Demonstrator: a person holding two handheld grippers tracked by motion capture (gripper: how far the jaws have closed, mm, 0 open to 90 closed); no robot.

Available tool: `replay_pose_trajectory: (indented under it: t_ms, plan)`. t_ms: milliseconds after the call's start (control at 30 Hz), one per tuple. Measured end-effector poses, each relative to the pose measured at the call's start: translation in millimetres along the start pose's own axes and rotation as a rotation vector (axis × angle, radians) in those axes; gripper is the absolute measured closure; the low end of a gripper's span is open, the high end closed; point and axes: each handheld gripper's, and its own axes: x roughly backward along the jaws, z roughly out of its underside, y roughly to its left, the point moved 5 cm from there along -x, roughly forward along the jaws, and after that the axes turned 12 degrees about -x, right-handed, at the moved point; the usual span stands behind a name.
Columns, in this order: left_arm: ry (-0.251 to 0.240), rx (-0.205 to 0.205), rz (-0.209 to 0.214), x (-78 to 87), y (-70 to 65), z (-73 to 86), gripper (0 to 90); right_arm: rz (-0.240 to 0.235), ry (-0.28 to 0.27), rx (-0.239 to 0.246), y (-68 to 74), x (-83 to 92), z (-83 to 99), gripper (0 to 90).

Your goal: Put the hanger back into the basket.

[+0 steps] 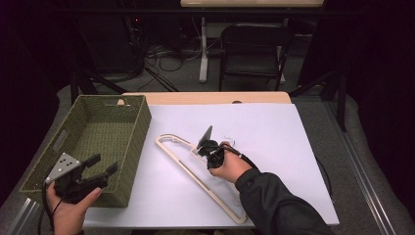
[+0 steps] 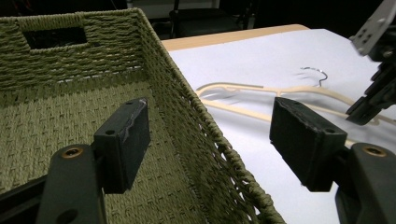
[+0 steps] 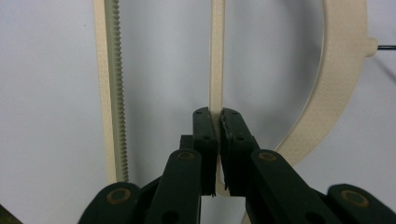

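While the high view lays out the whole counter [image 1: 274, 122], with its white sheet, the two claw views give the detail of each grip. From above, the cream hanger [image 1: 195, 171] lies flat on the white sheet, running slantwise from near the basket [image 1: 139, 132] toward the counter's near edge, its wire hook pointing away from the person. The right claw [image 1: 208, 147] comes down on the hanger's middle, held by the right hand [image 1: 230, 166] in a dark sleeve; whether the jaws pinch anything is hard to read from up there.

The right claw view settles it: the right claw [image 3: 218, 116] is clamped tight on a thin straight bar of the hanger [image 3: 217, 56], the two black jaws pressed together with the bar between them. Beside that bar runs a ribbed, notched bar on one side and the broad curved shoulder on the other, none of which the high view resolves.

The left claw [image 1: 105, 166] hovers at the near corner of the green woven basket, held by the left hand [image 1: 71, 208]. Its own view shows the left claw [image 2: 210, 135] gaping wide with nothing in it, one jaw over the basket's inside, the other outside the rim over the sheet. Farther off in that view the hanger's hook [image 2: 317, 74] shows, and the right claw at the far edge.
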Motion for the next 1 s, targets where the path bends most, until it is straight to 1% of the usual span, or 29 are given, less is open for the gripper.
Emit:
replay_pose_trajectory:
  t_ms: [33, 100, 133, 167, 200, 233, 267, 300, 333, 367, 400, 433, 533, 567, 600, 633, 667, 733, 767, 800, 833, 867, 933, 1000]
  plan:
    - [0.000, 0.000, 0.000, 0.1, -0.1, -0.2, 28.9, -0.002, -0.044, -0.008, -0.1, 0.9, 1.4, 86.0]
    - [0.000, -0.001, 0.000, 0.1, -0.4, -0.5, 29.0, -0.018, -0.038, 0.025, -2.9, 7.6, 6.2, 85.9]
    - [0.000, -0.002, 0.001, -0.1, -0.7, -0.7, 29.0, -0.019, -0.033, 0.031, -4.2, 10.8, 9.4, 85.9]
    - [0.000, -0.003, 0.003, -0.3, -1.0, -0.9, 29.0, -0.007, -0.054, 0.035, -6.3, 11.8, 10.9, 85.9]
    - [0.002, -0.004, 0.003, -0.6, -1.5, -1.1, 29.0, -0.006, -0.064, 0.037, -7.4, 12.4, 12.2, 85.9]
    - [0.000, -0.004, 0.004, -1.1, -2.3, -1.4, 29.0, 0.009, -0.076, 0.047, -8.9, 13.2, 13.7, 85.9]
    - [0.001, -0.006, 0.007, -1.5, -2.9, -1.7, 29.0, 0.011, -0.058, 0.058, -9.9, 15.9, 15.7, 85.8]
    - [0.002, -0.009, 0.008, -1.8, -3.4, -2.0, 29.0, 0.030, -0.070, 0.075, -11.1, 16.7, 16.9, 85.9]
    - [0.002, -0.010, 0.009, -2.2, -4.1, -2.4, 29.1, 0.032, -0.078, 0.090, -11.7, 17.1, 18.2, 85.9]
    - [0.003, -0.011, 0.011, -2.4, -4.4, -2.6, 29.1, 0.052, -0.096, 0.103, -12.1, 17.7, 19.4, 85.9]
    - [0.006, -0.012, 0.011, -2.6, -4.8, -2.8, 29.1, 0.047, -0.094, 0.110, -12.2, 18.0, 20.2, 85.9]
    - [0.006, -0.014, 0.013, -3.0, -5.3, -2.9, 29.1, 0.058, -0.075, 0.116, -12.7, 19.6, 21.8, 85.8]
    - [0.005, -0.017, 0.018, -3.9, -6.8, -3.0, 29.4, 0.051, -0.082, 0.141, -13.3, 20.7, 24.2, 85.8]
    - [0.004, -0.017, 0.019, -3.9, -7.0, -3.0, 29.5, 0.079, -0.091, 0.162, -14.1, 22.2, 24.7, 85.8]
    - [0.003, -0.016, 0.021, -4.1, -7.2, -3.1, 29.5, 0.061, -0.107, 0.166, -13.8, 21.6, 24.8, 85.8]
    - [0.002, -0.016, 0.024, -4.1, -7.6, -3.4, 29.5, 0.082, -0.095, 0.175, -14.4, 24.0, 25.7, 85.8]
    - [0.002, -0.019, 0.025, -4.0, -7.8, -3.7, 29.9, 0.073, -0.116, 0.202, -14.8, 25.4, 26.5, 85.8]
    - [0.001, -0.022, 0.031, -3.7, -8.9, -4.8, 30.1, 0.069, -0.126, 0.208, -14.8, 26.1, 27.2, 85.8]
    - [0.000, -0.024, 0.035, -3.5, -10.0, -6.1, 30.1, 0.080, -0.144, 0.248, -15.9, 28.3, 28.8, 85.8]
    - [0.001, -0.029, 0.039, -3.3, -10.6, -6.9, 30.1, 0.080, -0.144, 0.248, -15.9, 28.3, 28.8, 85.8]
    - [0.002, -0.031, 0.045, -3.4, -11.7, -8.4, 30.2, 0.088, -0.165, 0.267, -15.7, 29.7, 30.4, 85.8]
    - [-0.001, -0.032, 0.051, -3.6, -13.1, -10.0, 30.2, 0.088, -0.165, 0.267, -15.7, 29.7, 30.4, 85.8]
    - [-0.006, -0.041, 0.062, -3.6, -15.4, -13.4, 30.2, 0.105, -0.176, 0.302, -15.9, 32.3, 32.4, 85.8]
    - [-0.006, -0.042, 0.073, -4.9, -18.1, -16.3, 30.4, 0.102, -0.200, 0.320, -13.7, 34.4, 34.6, 85.7]
